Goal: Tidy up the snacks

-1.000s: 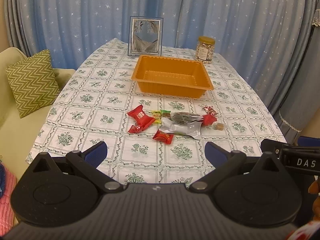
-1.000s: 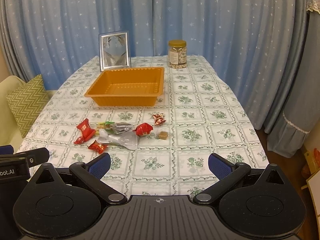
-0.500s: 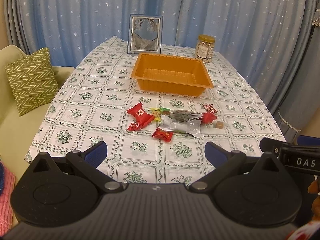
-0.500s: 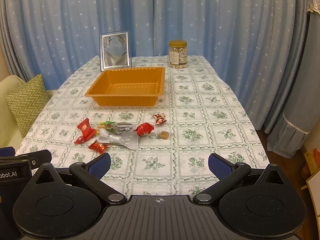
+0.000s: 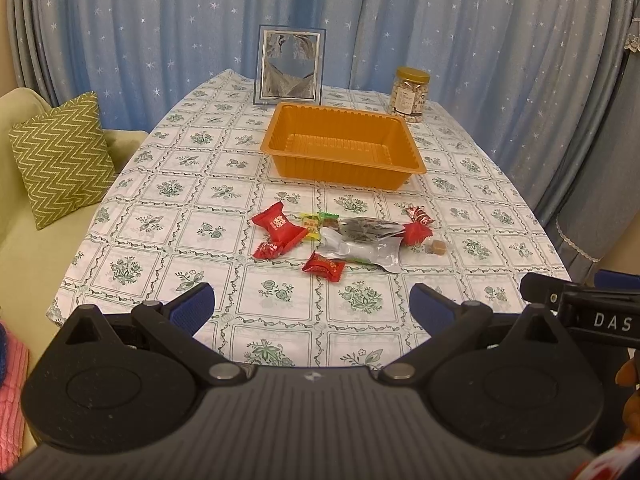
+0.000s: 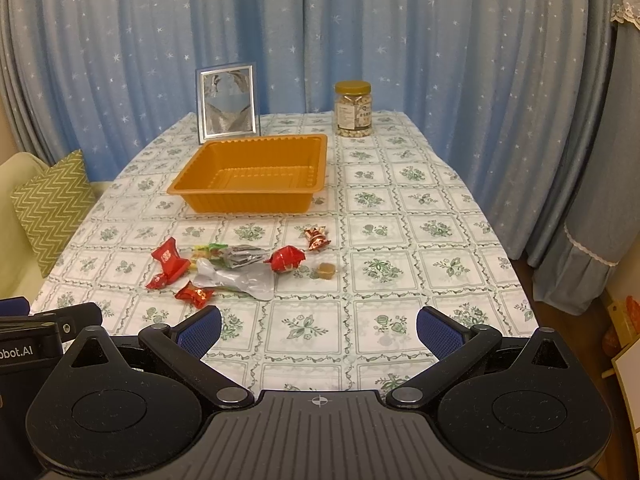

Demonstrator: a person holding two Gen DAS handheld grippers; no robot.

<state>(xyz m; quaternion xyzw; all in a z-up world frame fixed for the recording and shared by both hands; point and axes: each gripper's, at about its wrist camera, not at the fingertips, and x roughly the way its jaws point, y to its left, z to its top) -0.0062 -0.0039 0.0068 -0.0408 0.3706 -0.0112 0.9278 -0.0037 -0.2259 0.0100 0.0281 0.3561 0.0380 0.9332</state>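
An empty orange tray (image 5: pixel 404 156) (image 6: pixel 192 184) stands mid-table. In front of it lies a small pile of snacks: a red packet (image 5: pixel 280 226) (image 6: pixel 170 260), several small red candies (image 5: pixel 324 267) (image 6: pixel 194 294), a silver pouch (image 5: pixel 364 250) (image 6: pixel 236 278), a red round candy (image 5: pixel 416 234) (image 6: pixel 286 260) and a brown caramel cube (image 5: pixel 437 247) (image 6: pixel 326 271). My left gripper (image 5: pixel 312 306) and right gripper (image 6: pixel 318 326) are both open and empty, held above the near table edge, short of the pile.
A framed picture (image 5: pixel 289 66) (image 6: pixel 227 106) and a jar of nuts (image 5: pixel 410 94) (image 6: pixel 354 109) stand behind the tray. A sofa with a green zigzag cushion (image 5: pixel 60 158) is at the left. Blue curtains hang behind. The table (image 6: pixel 400 208) has a floral cloth.
Both grippers have crept slightly up and back, so the table sits a little lower in view. Nothing on the table has moved.
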